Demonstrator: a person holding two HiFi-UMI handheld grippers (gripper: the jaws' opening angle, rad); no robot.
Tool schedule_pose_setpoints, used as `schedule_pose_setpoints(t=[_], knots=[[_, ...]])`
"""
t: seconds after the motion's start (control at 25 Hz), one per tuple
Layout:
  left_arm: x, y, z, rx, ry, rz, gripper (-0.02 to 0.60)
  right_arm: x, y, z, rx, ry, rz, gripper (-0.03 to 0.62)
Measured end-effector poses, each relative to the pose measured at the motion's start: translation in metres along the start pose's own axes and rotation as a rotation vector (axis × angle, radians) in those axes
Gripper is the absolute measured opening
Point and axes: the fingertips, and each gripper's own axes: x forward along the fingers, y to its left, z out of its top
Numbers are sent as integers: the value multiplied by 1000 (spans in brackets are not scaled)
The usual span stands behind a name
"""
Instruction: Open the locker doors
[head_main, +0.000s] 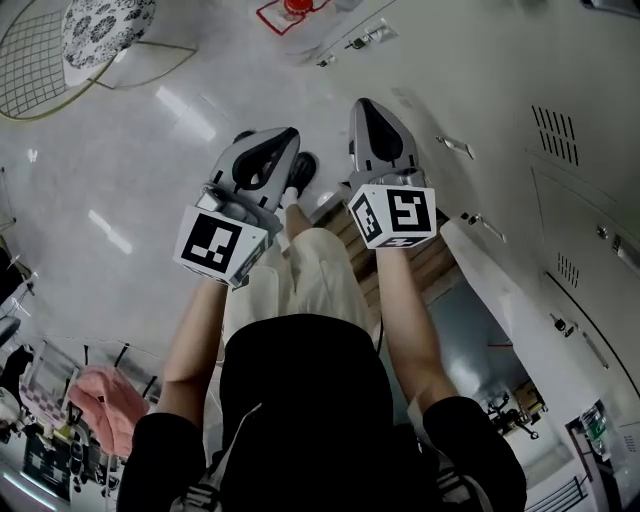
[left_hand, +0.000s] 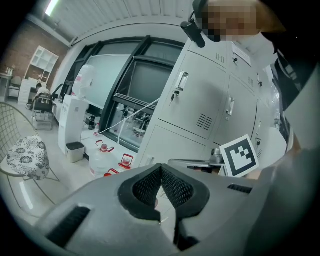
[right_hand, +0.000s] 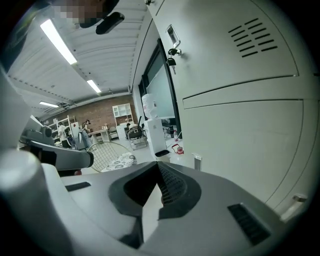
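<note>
glossy floor (head_main: 130, 180) bears water jugs (left_hand: 100, 160), wire chair (head_main: 35, 65).

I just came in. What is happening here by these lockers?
A person stands at a row of grey lockers with a claw in each hand. The left claw and the right claw are both shut and hold nothing, and neither touches a door. In the head view one lower locker door stands open at the person's right. The other doors in view look closed.
</note>
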Motion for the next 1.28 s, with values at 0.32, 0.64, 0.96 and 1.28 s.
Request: schedule_pose_setpoints(t=[0.32, 0.64, 0.96, 1.28], knots=[[27, 24, 8, 12, -15, -77, 18, 37, -23, -2, -18, 16, -84, 5], [51, 38, 11, 90, -26, -163, 18, 60, -43, -24, 30, 25, -197, 5], [60, 66, 2, 101, 13, -201, 18, 83, -62, -41, 46, 28, -286, 14], [67, 83, -4, 109, 37, -233, 18, 112, -71, -50, 56, 26, -333, 92]])
